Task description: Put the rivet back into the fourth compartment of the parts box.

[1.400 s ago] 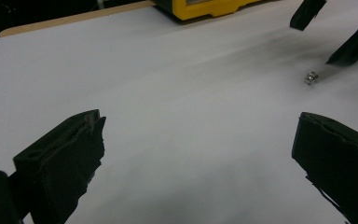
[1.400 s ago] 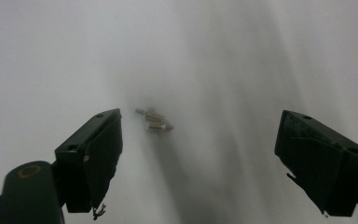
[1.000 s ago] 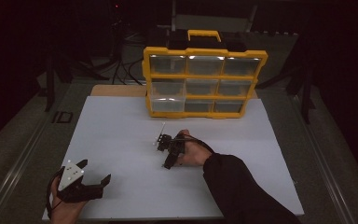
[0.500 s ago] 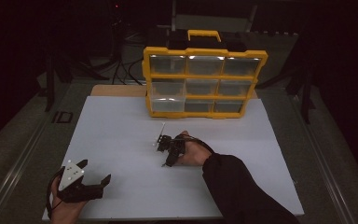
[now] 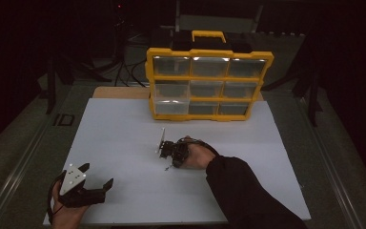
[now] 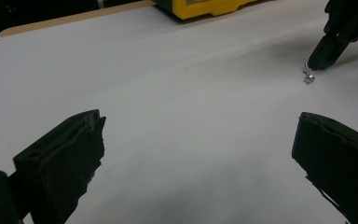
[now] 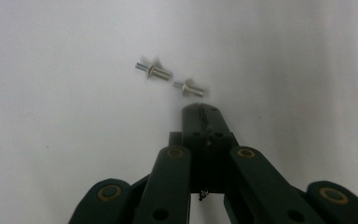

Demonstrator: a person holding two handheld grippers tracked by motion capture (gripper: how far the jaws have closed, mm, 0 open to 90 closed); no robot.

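Two small silver screws (image 7: 154, 71) (image 7: 189, 87) lie on the white mat just past the tip of my right gripper (image 7: 199, 109). Its jaws have just been closing and now meet, with nothing seen between them. In the high view the right gripper (image 5: 167, 164) rests mid-table, pointing toward the near left, with a dark sleeve behind it. My left gripper (image 5: 96, 175) sits at the mat's near left corner, jaws wide open and nothing between them. From the left gripper view (image 6: 196, 149) the right gripper's tip (image 6: 318, 63) stands over a screw (image 6: 309, 76).
A yellow organiser (image 5: 205, 86) with clear drawers stands upright at the far edge of the white mat (image 5: 124, 138). Dark floor and stands surround the table.
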